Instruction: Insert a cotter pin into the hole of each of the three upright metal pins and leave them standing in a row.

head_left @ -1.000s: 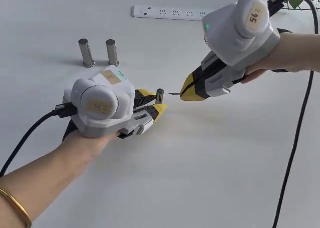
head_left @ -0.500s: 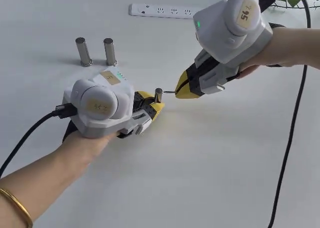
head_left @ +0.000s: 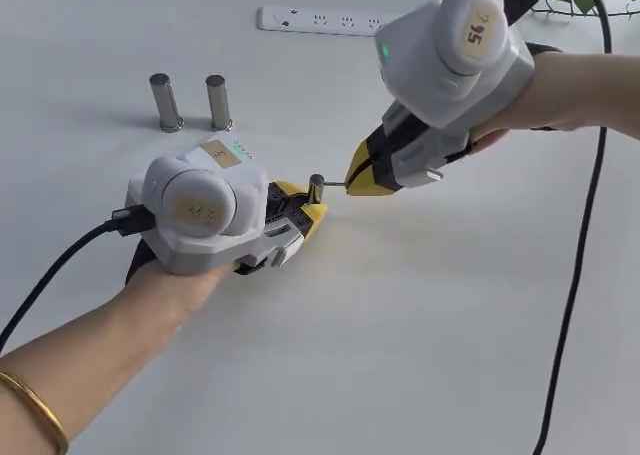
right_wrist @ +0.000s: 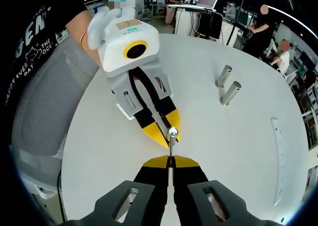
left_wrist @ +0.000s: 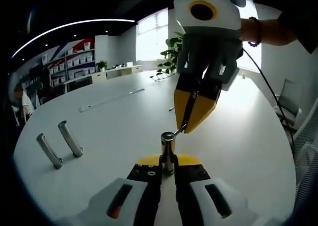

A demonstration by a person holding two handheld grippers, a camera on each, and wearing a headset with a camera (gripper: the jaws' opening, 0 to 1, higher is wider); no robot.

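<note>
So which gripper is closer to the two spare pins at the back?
Left. The left gripper, shut on the third pin, is just in front of the spare pins; the right gripper, holding the cotter pin, is further off to their right.

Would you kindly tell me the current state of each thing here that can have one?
held metal pin: upright, clamped.
cotter pin: gripped, tip at that pin's top; insertion unclear.
left gripper: shut on held metal pin.
right gripper: shut on cotter pin.
leftmost metal pin: standing upright, free.
neighbouring metal pin: standing upright, free.
power strip: lying flat, visible sockets look empty.
</note>
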